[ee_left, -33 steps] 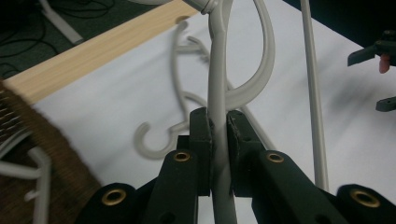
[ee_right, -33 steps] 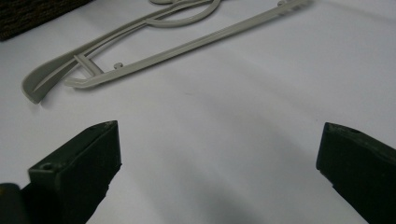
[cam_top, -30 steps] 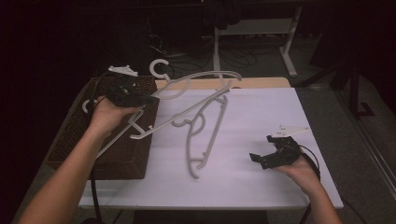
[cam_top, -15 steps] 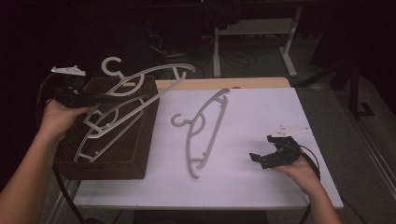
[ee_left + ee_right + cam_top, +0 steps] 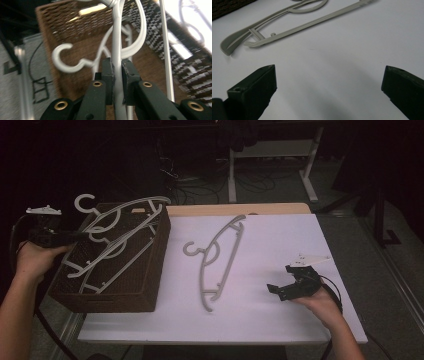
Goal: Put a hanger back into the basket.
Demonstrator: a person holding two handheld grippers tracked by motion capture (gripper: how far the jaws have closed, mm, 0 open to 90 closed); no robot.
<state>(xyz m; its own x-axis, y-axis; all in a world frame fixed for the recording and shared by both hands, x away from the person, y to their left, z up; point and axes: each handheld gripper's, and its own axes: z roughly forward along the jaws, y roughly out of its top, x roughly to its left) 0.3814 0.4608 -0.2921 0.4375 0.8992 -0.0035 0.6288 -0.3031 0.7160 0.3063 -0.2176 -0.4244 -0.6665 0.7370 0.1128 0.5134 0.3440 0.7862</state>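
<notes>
Clamping a white hanger [image 5: 117,50] by its bar, the left tongs [image 5: 50,237] sit at the left edge of the high view, holding it over the brown wicker basket [image 5: 145,290], where other hangers lie beneath it. Lying flat at mid frame on the white worktop [image 5: 260,320] is a grey hanger [image 5: 220,260], well apart from the right tongs [image 5: 282,290], which rest wide open and empty at lower right.

A white table [image 5: 310,320] stands in a dark room, its far edge showing a strip of bare wood [image 5: 235,209]. Behind it, on the floor, stand the white legs of a desk frame [image 5: 232,175] amid loose cables [image 5: 200,187].
</notes>
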